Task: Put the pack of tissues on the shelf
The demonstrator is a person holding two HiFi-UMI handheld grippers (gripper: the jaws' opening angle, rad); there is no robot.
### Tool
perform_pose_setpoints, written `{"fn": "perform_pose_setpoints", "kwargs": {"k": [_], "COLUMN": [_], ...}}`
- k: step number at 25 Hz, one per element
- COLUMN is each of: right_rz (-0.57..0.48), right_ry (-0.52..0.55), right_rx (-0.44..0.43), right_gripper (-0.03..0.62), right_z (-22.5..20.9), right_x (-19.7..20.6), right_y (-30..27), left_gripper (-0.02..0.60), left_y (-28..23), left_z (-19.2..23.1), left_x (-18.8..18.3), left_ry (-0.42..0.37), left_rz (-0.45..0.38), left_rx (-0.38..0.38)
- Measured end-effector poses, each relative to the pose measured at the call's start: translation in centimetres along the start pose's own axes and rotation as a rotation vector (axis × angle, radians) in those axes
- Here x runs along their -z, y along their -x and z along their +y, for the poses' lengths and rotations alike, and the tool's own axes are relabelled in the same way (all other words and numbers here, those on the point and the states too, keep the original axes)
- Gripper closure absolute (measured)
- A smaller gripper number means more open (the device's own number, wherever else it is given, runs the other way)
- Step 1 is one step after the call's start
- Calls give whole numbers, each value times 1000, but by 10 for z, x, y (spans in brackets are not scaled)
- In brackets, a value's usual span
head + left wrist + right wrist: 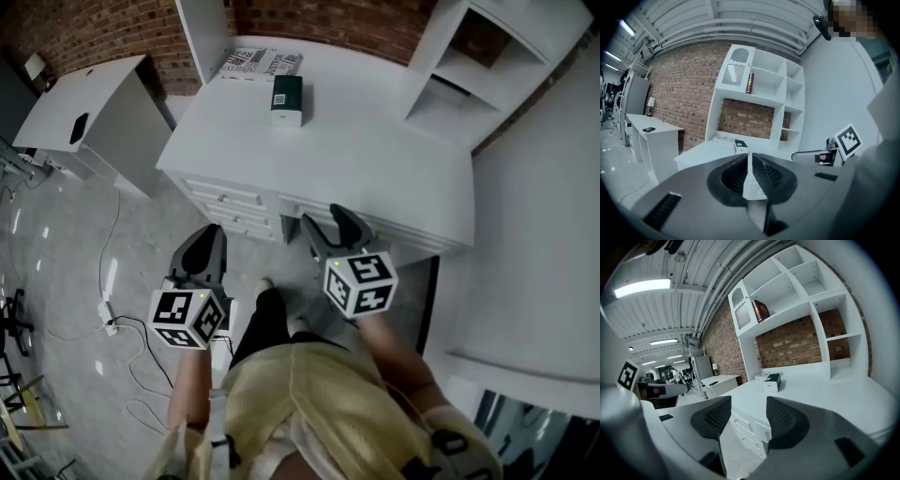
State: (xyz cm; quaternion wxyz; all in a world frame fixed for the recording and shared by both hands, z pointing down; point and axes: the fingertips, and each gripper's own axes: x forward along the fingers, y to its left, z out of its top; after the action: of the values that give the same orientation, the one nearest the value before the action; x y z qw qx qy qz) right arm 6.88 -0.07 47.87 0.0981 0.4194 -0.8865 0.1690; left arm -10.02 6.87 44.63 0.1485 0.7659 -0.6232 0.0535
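Note:
The pack of tissues (286, 100), a dark green and white box, lies on the white desk (375, 159) near its back edge. It also shows in the left gripper view as the pack (740, 146) and in the right gripper view as the pack (772, 382). The white shelf unit (487, 66) stands on the desk's right end, its compartments (764, 93) (801, 296) facing me. My left gripper (211, 234) (749, 157) is shut and empty, held over the floor before the desk. My right gripper (328, 222) (747, 409) is open with nothing between its fingers, at the desk's front edge.
A printed paper (261, 64) lies behind the pack. A brown book (750, 83) (761, 310) stands on an upper shelf. Drawers (234, 202) front the desk. A second white table (94, 108) stands to the left, with cables (122, 328) on the floor.

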Motion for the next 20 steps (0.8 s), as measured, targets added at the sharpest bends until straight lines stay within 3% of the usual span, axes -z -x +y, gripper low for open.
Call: {"fn": "perform_pose_setpoints", "kwargs": {"k": [9, 20], "right_rz": [-15, 37], "right_ry": [10, -24], "right_rx": [56, 155], "right_gripper": [368, 359], "right_z": [-14, -42], "right_x": [-19, -38], "right_y": [-64, -184], "left_gripper": [557, 532], "left_y": [-77, -172], "left_z": [29, 110], "left_x": [-6, -30], "left_ry": [-19, -9], "left_rz": [9, 71], "left_rx": [80, 133]}}
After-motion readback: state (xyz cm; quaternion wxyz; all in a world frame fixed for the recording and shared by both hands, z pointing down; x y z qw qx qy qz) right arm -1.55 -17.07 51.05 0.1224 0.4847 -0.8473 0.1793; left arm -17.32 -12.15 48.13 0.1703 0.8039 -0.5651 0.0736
